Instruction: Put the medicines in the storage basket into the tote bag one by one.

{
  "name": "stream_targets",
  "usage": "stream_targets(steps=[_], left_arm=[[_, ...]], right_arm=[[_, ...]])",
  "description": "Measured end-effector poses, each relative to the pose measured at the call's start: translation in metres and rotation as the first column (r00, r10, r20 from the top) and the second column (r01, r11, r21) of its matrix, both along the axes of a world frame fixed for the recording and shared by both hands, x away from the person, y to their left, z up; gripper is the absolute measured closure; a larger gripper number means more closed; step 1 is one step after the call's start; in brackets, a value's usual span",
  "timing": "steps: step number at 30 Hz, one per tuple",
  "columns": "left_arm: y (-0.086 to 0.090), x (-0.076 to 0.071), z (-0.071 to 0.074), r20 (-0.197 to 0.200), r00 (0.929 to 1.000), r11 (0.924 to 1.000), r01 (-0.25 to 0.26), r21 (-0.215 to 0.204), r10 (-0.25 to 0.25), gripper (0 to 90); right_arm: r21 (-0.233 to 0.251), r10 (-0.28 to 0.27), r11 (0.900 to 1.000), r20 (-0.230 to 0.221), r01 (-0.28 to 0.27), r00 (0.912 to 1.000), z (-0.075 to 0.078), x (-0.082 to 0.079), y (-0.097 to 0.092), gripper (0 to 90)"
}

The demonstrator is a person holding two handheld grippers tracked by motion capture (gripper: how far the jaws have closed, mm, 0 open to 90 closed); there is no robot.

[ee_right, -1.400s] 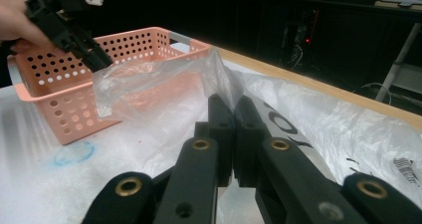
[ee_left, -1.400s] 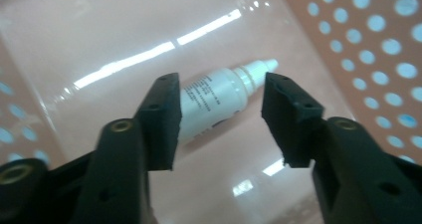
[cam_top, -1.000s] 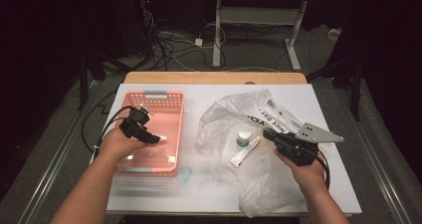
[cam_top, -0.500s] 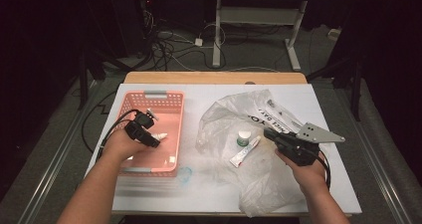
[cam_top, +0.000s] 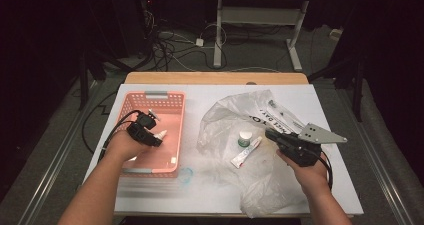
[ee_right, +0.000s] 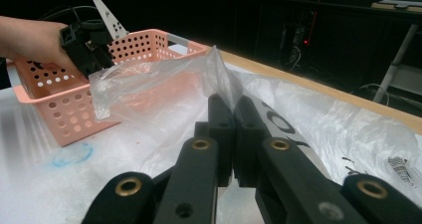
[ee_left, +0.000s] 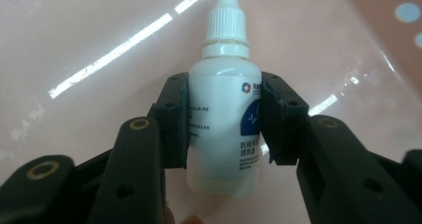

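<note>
I am noting the left gripper [ee_left: 224,122] jaws closing onto the white dropper bottle [ee_left: 226,104] inside the pink basket [cam_top: 131,106]

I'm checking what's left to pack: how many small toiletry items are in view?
3. A white dropper bottle sits between the left tool's pads over the pink basket; a small jar and a tube lie on the plastic bag. The bag's folds may hide more.

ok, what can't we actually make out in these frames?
- Dropper bottle label: left gripper view, print too small, partly behind the tool pads.
- Bottle in high view: mostly hidden by the left tool over the basket.
- Small jar and tube text: high view, too small.
- Bag edge inside the right tool: right gripper view, hidden by the shut jaws.
</note>
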State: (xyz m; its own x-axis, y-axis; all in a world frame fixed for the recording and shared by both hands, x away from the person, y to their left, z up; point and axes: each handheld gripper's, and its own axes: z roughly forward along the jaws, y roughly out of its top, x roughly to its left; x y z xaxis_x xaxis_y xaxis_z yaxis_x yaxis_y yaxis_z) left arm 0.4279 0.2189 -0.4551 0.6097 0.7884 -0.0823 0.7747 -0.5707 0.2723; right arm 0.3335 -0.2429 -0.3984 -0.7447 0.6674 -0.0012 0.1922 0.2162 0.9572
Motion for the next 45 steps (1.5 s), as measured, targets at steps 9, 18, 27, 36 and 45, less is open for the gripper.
stream_targets(steps=[9, 18, 27, 36, 45], left_arm=[[0.007, -0.006, 0.013, 0.022, 0.9972, 0.9953, -0.07, -0.067, 0.072, 57.9], [0.006, -0.029, 0.034, 0.099, 0.9908, 0.9841, -0.075, -0.161, 0.092, 57.9], [0.004, -0.065, 0.052, 0.213, 0.9697, 0.9655, -0.064, -0.253, 0.12, 57.9], [-0.003, -0.09, 0.054, 0.247, 0.9596, 0.9411, -0.046, -0.335, 0.135, 57.8], [-0.012, -0.116, 0.048, 0.319, 0.9379, 0.9372, -0.017, -0.348, 0.136, 57.8]], right_arm=[[0.002, -0.001, 1.0, 0.005, 0.001, 1.0, 0.001, 0.0, 0.0, 89.5], [0.006, 0.001, 1.0, 0.013, -0.001, 0.9999, 0.002, -0.001, -0.001, 89.6], [0.006, 0.004, 1.0, 0.016, -0.004, 0.9999, 0.003, -0.001, 0.0, 89.7], [0.0, 0.005, 1.0, 0.017, -0.005, 0.9998, 0.002, -0.002, 0.002, 90.0], [-0.011, 0.008, 0.9999, 0.012, -0.008, 0.9999, 0.002, -0.002, 0.003, 90.0]])
